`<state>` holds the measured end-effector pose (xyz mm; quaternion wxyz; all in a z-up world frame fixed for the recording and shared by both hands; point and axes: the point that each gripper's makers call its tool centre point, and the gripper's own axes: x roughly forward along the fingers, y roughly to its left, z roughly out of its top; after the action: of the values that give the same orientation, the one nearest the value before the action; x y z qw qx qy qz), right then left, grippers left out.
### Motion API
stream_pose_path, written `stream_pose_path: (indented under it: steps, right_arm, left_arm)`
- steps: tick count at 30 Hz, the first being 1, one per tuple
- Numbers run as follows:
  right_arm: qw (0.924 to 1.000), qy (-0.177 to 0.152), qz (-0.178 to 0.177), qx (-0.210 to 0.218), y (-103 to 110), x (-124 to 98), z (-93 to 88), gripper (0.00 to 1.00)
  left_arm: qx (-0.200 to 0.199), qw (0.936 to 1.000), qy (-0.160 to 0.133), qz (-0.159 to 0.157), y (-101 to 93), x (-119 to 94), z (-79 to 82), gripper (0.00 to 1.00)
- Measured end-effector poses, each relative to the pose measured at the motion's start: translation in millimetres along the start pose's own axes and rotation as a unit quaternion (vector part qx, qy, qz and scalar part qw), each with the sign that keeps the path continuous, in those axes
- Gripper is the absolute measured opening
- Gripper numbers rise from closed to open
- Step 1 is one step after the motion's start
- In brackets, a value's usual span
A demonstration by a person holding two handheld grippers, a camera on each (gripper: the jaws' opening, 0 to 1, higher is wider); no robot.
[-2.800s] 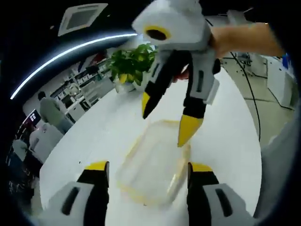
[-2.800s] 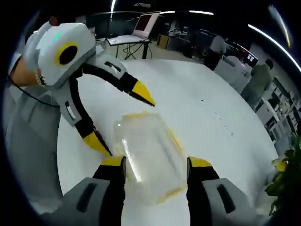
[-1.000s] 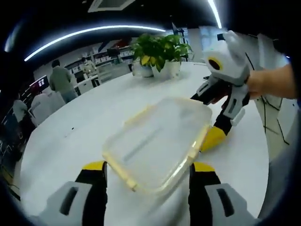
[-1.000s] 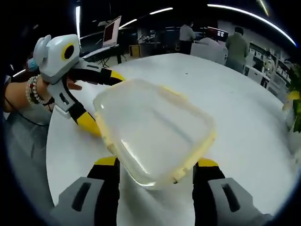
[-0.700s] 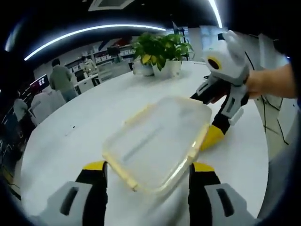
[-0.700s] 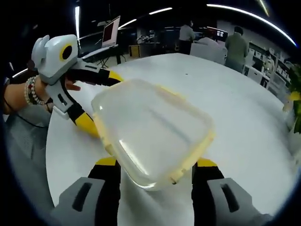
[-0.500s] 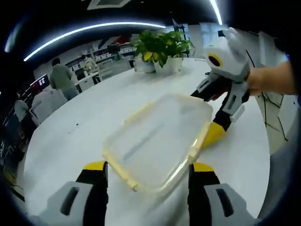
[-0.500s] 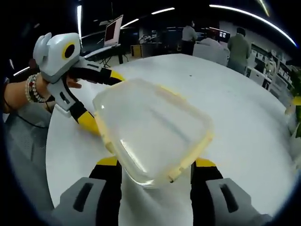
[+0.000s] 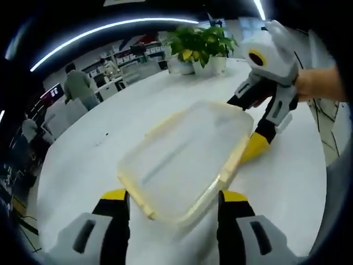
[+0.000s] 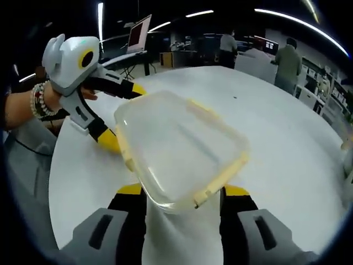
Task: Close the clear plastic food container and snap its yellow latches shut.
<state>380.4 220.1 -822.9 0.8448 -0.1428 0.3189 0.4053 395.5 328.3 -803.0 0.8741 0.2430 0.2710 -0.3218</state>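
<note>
The left gripper (image 9: 172, 200) is seen at the bottom of the left gripper view with its yellow-tipped jaws spread wide, one on each side of the near end of the clear plastic food container (image 9: 187, 156); whether the tips touch the container cannot be told. The same gripper (image 10: 128, 118) is seen in the right gripper view, held in a hand (image 10: 25, 107) with a beaded bracelet at the wrist, its jaws parted around the far corner of the container (image 10: 179, 149). The right gripper (image 10: 182, 197) is placed likewise at the opposite end, jaws wide apart and flanking the container's corner, with nothing clamped between them. In the left gripper view it (image 9: 252, 128) is held in a hand (image 9: 320, 83) at the far right, one jaw lying along the container's edge and the other yellow tip set against the side.

The container is rested on the white round surface (image 9: 99, 165), with its lid laid on top. Yellow latches (image 10: 218, 179) are seen along its rim, one by the right gripper's jaws (image 9: 229, 168); whether they are snapped down cannot be told.

Farther off, a potted green plant (image 9: 201, 47) is stood on the surface. People (image 9: 77, 87) are seen in the office beyond, and a laptop (image 10: 139, 33) is set on a desk.
</note>
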Motion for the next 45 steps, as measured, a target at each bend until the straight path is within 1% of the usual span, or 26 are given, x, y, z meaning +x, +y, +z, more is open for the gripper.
stream_pose_path:
  steps: [3,8,12,17,19,25,35,45]
  right_arm:
    - [1.0000,-0.004,0.001,0.001,-3,7,6.1,0.49]
    - [0.9998,-0.015,-0.003,0.009,-6,17,13.9,0.49]
    - [0.9998,-0.017,-0.001,0.012,-11,24,19.9,0.49]
    - [0.9997,-0.018,-0.002,0.014,-19,30,25.1,0.49]
    - [0.9997,-0.019,-0.002,0.014,-21,31,26.3,0.49]
    - [0.9997,-0.020,-0.003,0.014,-31,38,32.0,0.49]
    - [0.9994,-0.029,-0.003,0.020,-43,49,41.8,0.49]
    - [0.9992,-0.032,-0.005,0.022,-48,55,45.7,0.49]
  left_arm:
    - [0.000,1.0000,0.001,0.003,10.6,3,-1.8,0.59]
    - [-0.002,0.9999,0.002,0.010,22.9,7,-3.8,0.60]
    - [-0.003,0.9999,0.000,0.011,28.9,10,-0.9,0.60]
    - [-0.001,0.9999,0.005,0.013,35.0,16,2.1,0.60]
    - [0.000,0.9999,0.005,0.012,41.1,19,2.5,0.60]
    - [0.004,0.9998,0.004,0.017,47.3,26,5.8,0.60]
    - [0.006,0.9998,0.003,0.019,61.0,36,9.1,0.60]
    - [0.006,0.9997,0.005,0.022,69.3,41,9.9,0.61]
